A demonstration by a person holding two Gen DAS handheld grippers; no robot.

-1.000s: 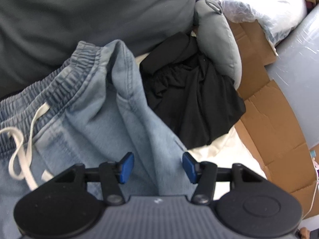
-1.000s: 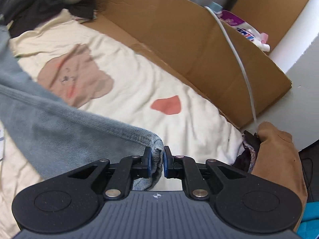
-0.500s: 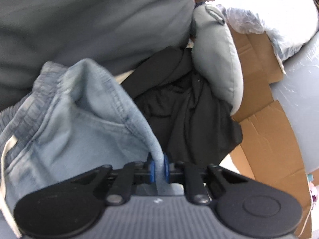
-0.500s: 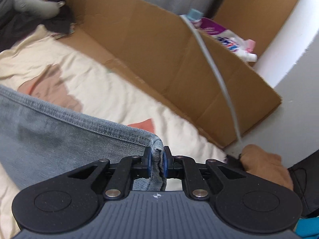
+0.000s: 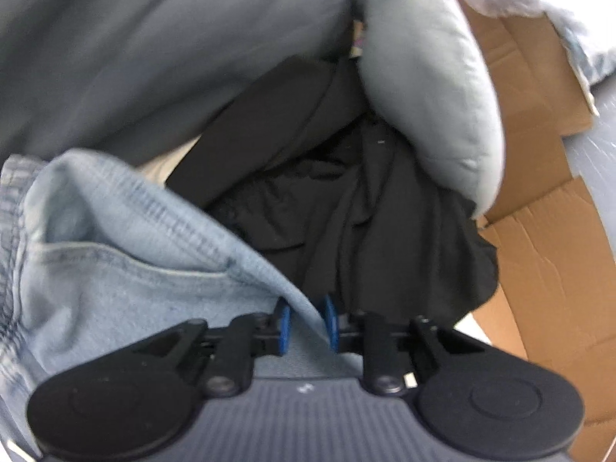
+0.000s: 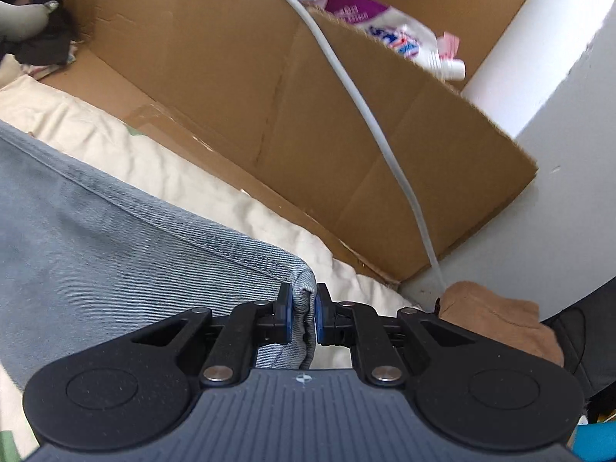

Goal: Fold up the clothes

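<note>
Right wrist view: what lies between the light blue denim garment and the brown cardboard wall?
A strip of cream quilted bedding separates denim garment from cardboard wall.

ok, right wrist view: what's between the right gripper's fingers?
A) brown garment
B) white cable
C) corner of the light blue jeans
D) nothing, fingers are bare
C. The right gripper is shut on a hemmed corner of the light blue jeans, the blue pads pressing the fold from both sides; the white cable runs over the cardboard and the brown garment lies off to the side, both untouched.
</note>
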